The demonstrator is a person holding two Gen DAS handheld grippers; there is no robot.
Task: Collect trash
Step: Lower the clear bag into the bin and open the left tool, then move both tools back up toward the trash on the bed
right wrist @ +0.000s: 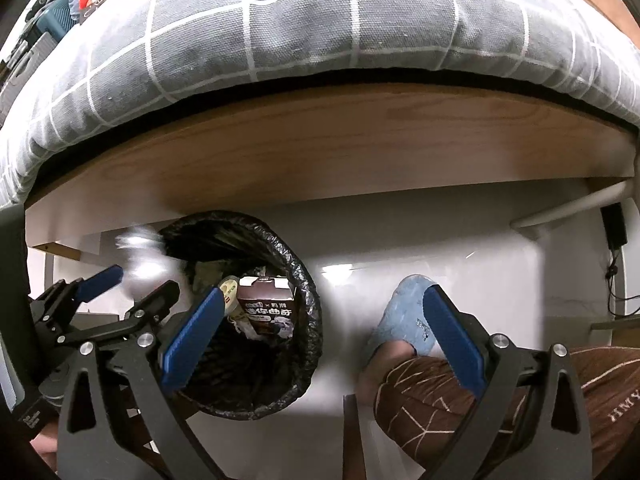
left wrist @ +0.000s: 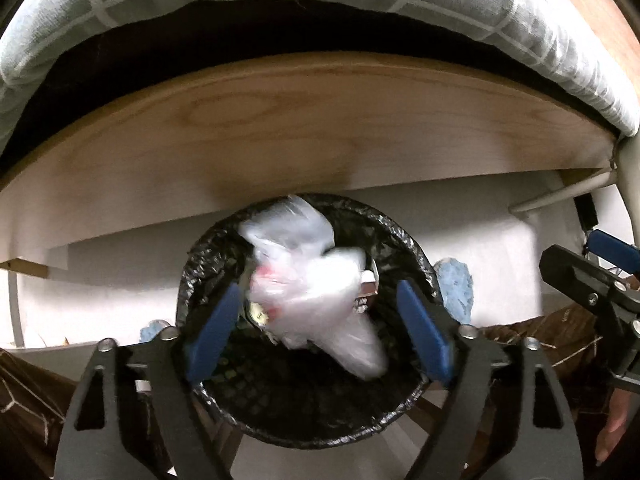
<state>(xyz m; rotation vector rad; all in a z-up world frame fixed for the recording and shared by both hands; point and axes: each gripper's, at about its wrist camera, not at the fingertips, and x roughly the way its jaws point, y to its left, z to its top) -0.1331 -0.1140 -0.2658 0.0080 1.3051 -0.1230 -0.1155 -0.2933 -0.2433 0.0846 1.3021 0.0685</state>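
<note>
The left gripper [left wrist: 316, 328] hangs nose-down over the mouth of the bin [left wrist: 304, 420], its blue pads [left wrist: 212, 332] spread wide and touching nothing, so it has let go. Between and just beyond those pads is the task's thing, a crumpled clear plastic bag [left wrist: 316, 280], smeared by motion blur, with a trace of red print on it; it sits inside the circle of the bin's rim, and I judge it to be dropping freely into the black liner [left wrist: 200, 248] rather than resting on anything. The spread of the jaws makes sense: they stand apart so the bag clears both pads and falls straight in, and the gripper points steeply down so the drop lands within the rim and not on the floor [left wrist: 120, 280]. In the right wrist view the same bag shows as a white blur [right wrist: 144, 264] at the bin's far-left rim, beside the left gripper's fingers. Deeper in the bin lie a dark printed carton [right wrist: 266, 304] and a small round lid [right wrist: 228, 290], so this is not the first piece collected. The right gripper [right wrist: 320, 336] is open and empty too, held just beside the bin over bare floor, its right pad overlapping a blue slipper [right wrist: 404, 320] on the person's foot. The bin stands on the floor against the wooden side board [left wrist: 280, 128] of a bed, under a grey checked cover [right wrist: 320, 20].
</note>
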